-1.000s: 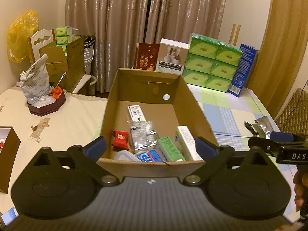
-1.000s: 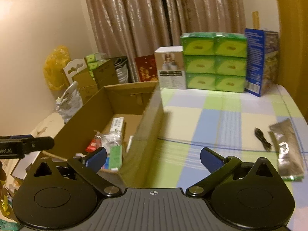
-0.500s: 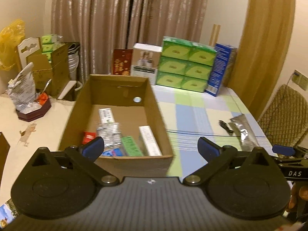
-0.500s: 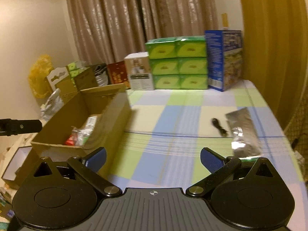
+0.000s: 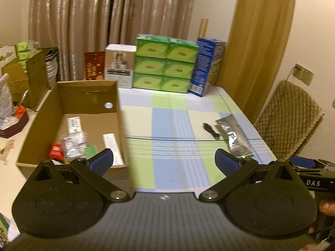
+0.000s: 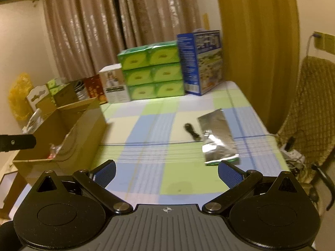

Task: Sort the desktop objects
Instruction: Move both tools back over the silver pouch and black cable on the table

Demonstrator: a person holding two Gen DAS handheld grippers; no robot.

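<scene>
Both tongs spread wide, nothing held. Left tongs (image 5: 164,161) hover above the checked cloth of the surface (image 5: 167,113), just right of the cardboard box (image 5: 88,96); the near right corner of the box sits under the left blue pad. Right tongs (image 6: 166,172) also hover over the surface (image 6: 146,167), pointing toward the far end.

Box open on top, on the left part of the surface. Inside: red packet (image 5: 56,150), crinkled clear bag (image 5: 73,144), green carton (image 5: 90,151), long white carton (image 5: 112,146), flat white label card (image 5: 73,123) further back.

Still out on the cloth, right side: silver foil pouch (image 6: 217,138) lying flat, small black cable (image 6: 191,132) just beside it on its left, not clearly touching. Pouch is near the right tongs' right pad.

Far end: stacked green tissue boxes (image 6: 152,73), blue box (image 6: 199,62) to their right, white box (image 6: 114,85) to their left. Curtains behind. Chair with quilted cover (image 6: 309,115) at right edge.
</scene>
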